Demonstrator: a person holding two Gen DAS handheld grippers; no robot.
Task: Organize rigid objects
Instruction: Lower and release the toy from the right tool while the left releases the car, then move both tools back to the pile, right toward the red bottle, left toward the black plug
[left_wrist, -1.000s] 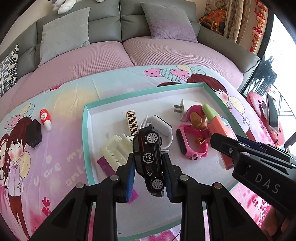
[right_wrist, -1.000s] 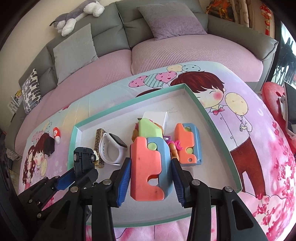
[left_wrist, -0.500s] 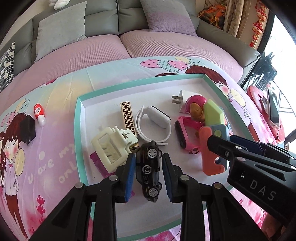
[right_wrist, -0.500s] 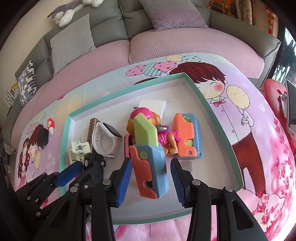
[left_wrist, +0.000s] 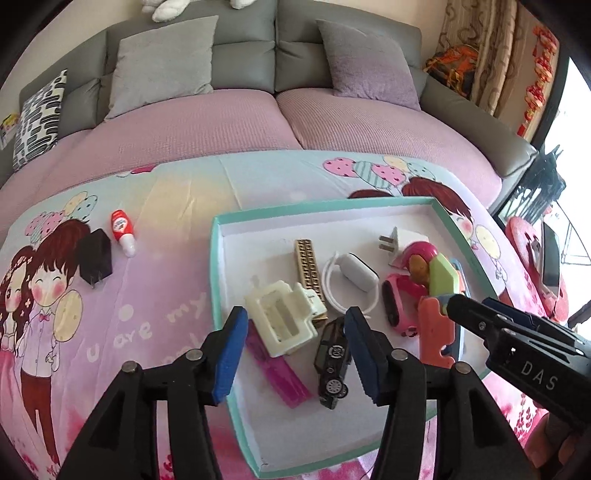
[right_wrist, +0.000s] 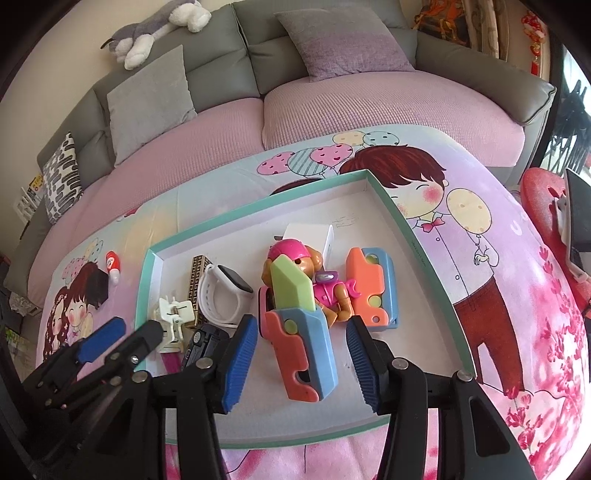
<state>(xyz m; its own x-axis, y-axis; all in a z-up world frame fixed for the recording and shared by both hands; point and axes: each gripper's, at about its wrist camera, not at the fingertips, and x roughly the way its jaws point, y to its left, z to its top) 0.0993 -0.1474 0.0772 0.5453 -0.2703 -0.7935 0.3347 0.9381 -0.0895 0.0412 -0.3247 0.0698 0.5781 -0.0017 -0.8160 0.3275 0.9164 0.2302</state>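
A teal-rimmed white tray (left_wrist: 218, 280) (right_wrist: 428, 258) lies on the cartoon-print cloth. My left gripper (left_wrist: 295, 347) is open above the tray's near left part. A black toy car (left_wrist: 332, 362) lies free in the tray by its right finger. A cream hair clip (left_wrist: 284, 317) sits just beyond the left gripper. My right gripper (right_wrist: 301, 358) is open, with an orange-blue toy knife (right_wrist: 303, 347) with a green blade lying in the tray between its fingers. The black car (right_wrist: 203, 343) shows partly behind the right gripper's left finger.
The tray also holds a gold patterned bar (left_wrist: 310, 266), white watch (left_wrist: 354, 273), white plug (left_wrist: 399, 243), pink dog figure (right_wrist: 317, 280), second orange-blue toy (right_wrist: 373, 288) and pink strip (left_wrist: 280, 369). A black charger (left_wrist: 96, 258) and red-white bottle (left_wrist: 123, 229) lie on the cloth at left. A sofa stands behind.
Both grippers have opened. The black car has dropped from the left gripper into the tray, and the toy knife has dropped from the right gripper into the tray. Both grippers drew back.
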